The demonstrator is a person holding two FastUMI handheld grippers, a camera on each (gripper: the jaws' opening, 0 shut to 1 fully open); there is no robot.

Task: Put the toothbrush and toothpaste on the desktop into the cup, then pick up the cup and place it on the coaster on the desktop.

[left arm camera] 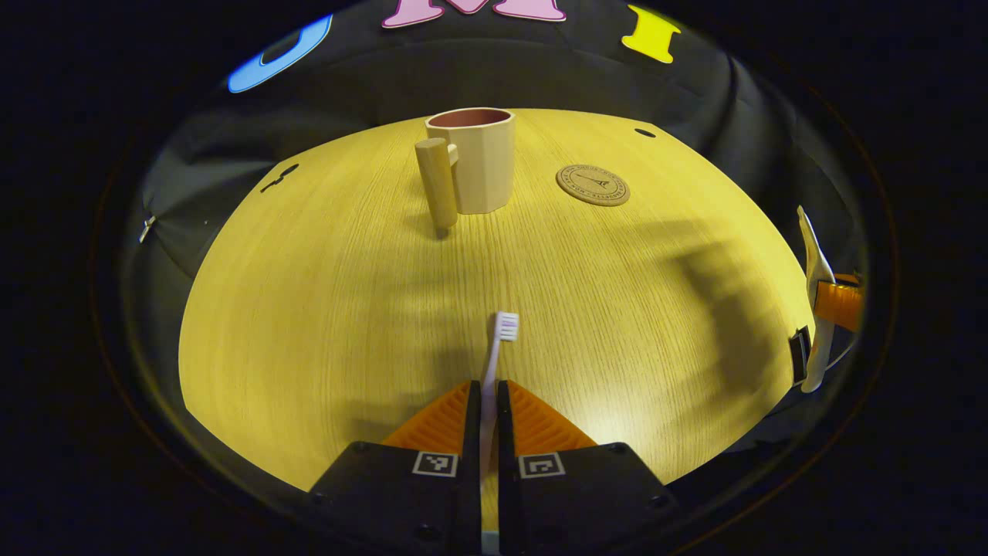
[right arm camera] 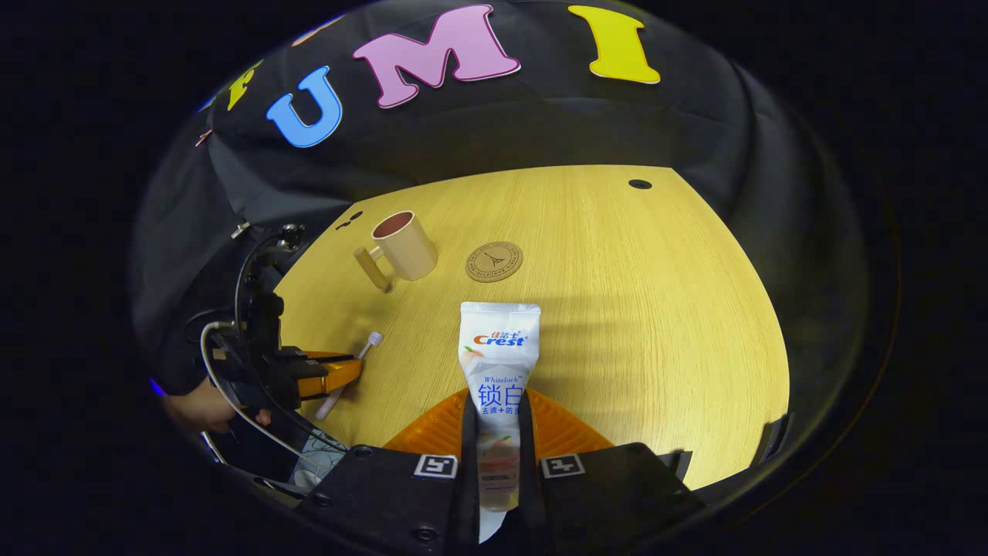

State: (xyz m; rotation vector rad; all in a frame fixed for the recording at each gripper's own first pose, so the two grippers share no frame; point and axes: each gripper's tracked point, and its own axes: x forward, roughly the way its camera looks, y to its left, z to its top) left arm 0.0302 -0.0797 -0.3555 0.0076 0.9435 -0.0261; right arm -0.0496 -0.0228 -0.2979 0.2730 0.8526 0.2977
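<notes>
Now we hold the toothbrush (left arm camera: 494,363) in our left gripper (left arm camera: 486,398), both fingers pressed on its handle; its long axis runs straight ahead, bristle head pointing at the cup (left arm camera: 475,158). Our right gripper (right arm camera: 494,421) is clamped on the toothpaste (right arm camera: 498,363), cap end back between the fingers, flat crimped end pointing forward toward the coaster (right arm camera: 494,261). Farther out on the desktop (left arm camera: 309,293), the cup stands upright, handle toward us, and the coaster lies apart to its right.
</notes>
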